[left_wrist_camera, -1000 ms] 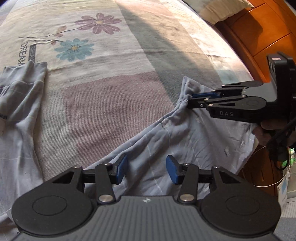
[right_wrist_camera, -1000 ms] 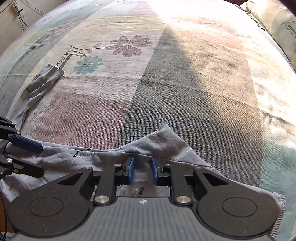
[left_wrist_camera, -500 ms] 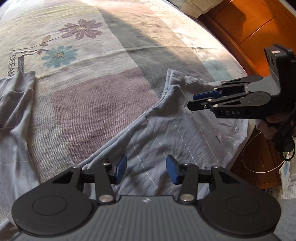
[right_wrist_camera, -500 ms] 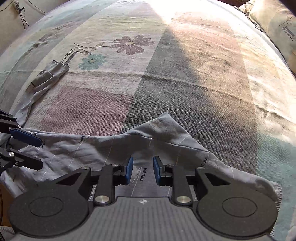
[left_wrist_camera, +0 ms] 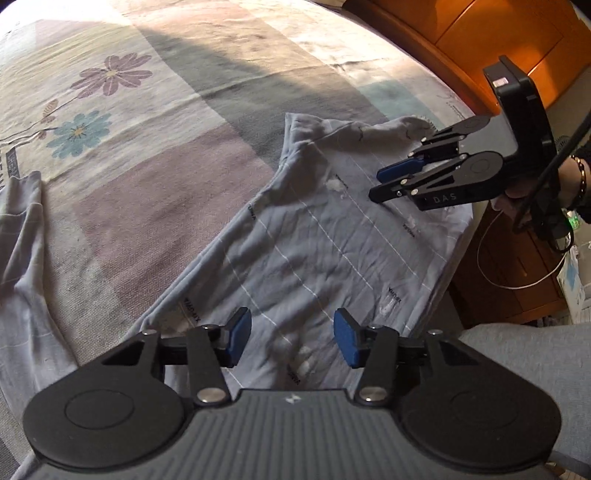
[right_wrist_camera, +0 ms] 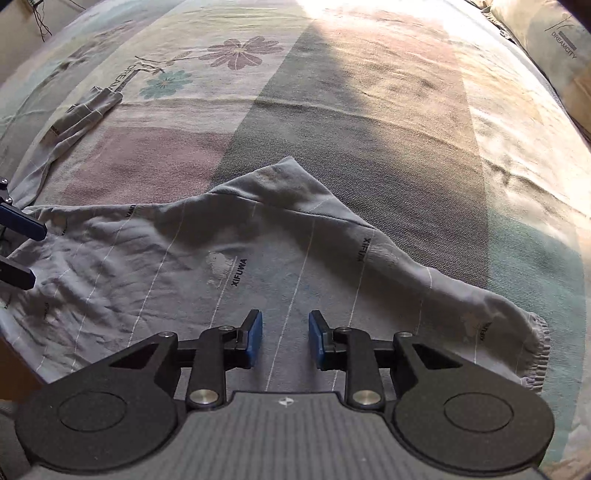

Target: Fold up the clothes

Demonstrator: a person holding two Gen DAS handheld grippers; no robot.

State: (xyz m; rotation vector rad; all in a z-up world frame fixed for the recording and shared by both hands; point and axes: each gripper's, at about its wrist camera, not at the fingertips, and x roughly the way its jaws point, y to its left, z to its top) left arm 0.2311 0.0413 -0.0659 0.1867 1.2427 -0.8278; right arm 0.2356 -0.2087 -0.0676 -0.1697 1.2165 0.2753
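Grey-blue striped cotton garment with XIFUWA print (right_wrist_camera: 229, 266) lies spread and wrinkled on the near edge of the bed, partly hanging over the edge toward me. One pointed fold of it sticks up toward mid-bed; an elastic cuffed end sits at the right in the right wrist view. Its other long part runs away up the left side toward the flower print. Bed is covered with a patchwork sheet in pink, grey and cream blocks with purple and blue flowers (right_wrist_camera: 369, 110).

My left gripper (left_wrist_camera: 291, 338): fingers apart, hovering over the garment, nothing pinched between the blue pads. My right gripper (right_wrist_camera: 285, 339): fingers have just been opening, now parted with only flat cloth below them, not clamping it. In the left wrist view the right gripper (left_wrist_camera: 388, 181) floats just above the garment's far corner, my hand (left_wrist_camera: 535, 184) behind it. Orange wooden furniture (left_wrist_camera: 480, 33) beside the bed.
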